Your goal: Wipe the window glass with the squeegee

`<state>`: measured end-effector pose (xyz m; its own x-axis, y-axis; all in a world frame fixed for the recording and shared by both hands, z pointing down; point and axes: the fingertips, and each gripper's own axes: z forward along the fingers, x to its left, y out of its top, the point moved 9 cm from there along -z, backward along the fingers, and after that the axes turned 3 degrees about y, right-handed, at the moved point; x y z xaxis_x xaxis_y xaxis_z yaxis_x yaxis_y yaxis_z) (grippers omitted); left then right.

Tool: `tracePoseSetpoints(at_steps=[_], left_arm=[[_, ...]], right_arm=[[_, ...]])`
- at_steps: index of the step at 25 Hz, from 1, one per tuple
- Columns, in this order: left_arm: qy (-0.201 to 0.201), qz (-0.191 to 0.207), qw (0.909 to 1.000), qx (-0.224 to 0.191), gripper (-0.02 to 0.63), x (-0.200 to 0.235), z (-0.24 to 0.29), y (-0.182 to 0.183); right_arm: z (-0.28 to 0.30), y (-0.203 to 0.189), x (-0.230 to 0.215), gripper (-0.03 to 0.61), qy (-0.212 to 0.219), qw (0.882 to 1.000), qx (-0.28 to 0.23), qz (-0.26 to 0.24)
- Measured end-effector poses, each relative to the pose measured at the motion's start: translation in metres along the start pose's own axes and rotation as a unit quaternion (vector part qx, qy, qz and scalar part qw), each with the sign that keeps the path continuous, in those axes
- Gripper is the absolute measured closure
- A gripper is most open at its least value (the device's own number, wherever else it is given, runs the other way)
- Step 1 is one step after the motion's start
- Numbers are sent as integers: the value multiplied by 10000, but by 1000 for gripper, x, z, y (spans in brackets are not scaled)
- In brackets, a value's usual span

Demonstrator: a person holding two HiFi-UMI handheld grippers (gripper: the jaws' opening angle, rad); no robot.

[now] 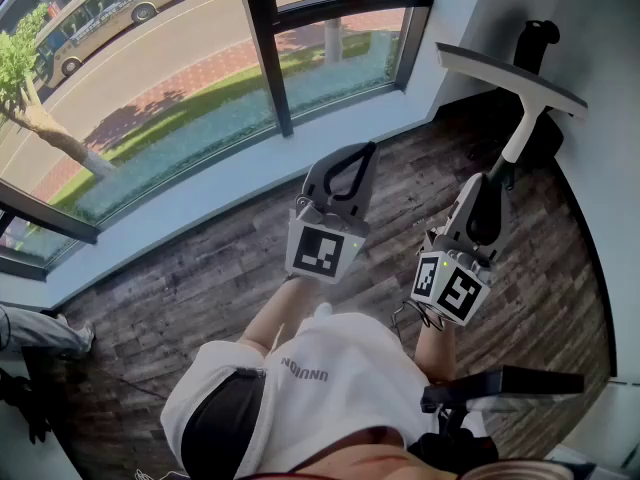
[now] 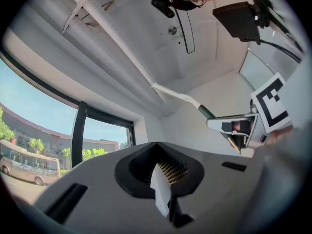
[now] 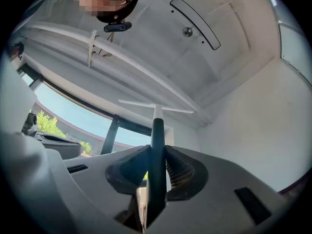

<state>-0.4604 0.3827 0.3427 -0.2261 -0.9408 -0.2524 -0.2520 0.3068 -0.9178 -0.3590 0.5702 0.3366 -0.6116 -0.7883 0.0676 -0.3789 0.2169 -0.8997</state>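
Observation:
In the head view the squeegee point(image 1: 520, 118) has a long pale blade point(image 1: 510, 78) held up near the right wall. My right gripper point(image 1: 492, 190) is shut on its dark handle. In the right gripper view the handle point(image 3: 156, 150) runs up between the jaws of the right gripper point(image 3: 155, 179) to the white blade point(image 3: 156, 107). My left gripper point(image 1: 368, 150) points toward the window glass point(image 1: 150, 78), shut and holding nothing. The left gripper view shows the left gripper point(image 2: 163, 179) with its jaws together, the squeegee point(image 2: 178, 95) to its right, and the window glass point(image 2: 44, 130) at left.
A dark mullion point(image 1: 265, 48) splits the panes above a pale sill point(image 1: 200, 193). Wood-plank floor point(image 1: 200, 268) lies below me. A black object point(image 1: 535, 43) stands in the right corner by the white wall point(image 1: 610, 58). Another person's leg point(image 1: 40, 330) shows at left.

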Motion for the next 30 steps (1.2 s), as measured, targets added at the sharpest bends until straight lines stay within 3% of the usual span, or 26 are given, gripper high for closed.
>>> tracePoseSetpoints(at_steps=[20, 30], left_arm=[[-9, -38, 10000, 51, 618, -8, 0, -2], [275, -25, 9993, 269, 618, -17, -7, -8]], right_arm=[[0, -1, -4, 486, 101, 9999, -23, 15], [3, -7, -14, 486, 306, 9994, 22, 137]])
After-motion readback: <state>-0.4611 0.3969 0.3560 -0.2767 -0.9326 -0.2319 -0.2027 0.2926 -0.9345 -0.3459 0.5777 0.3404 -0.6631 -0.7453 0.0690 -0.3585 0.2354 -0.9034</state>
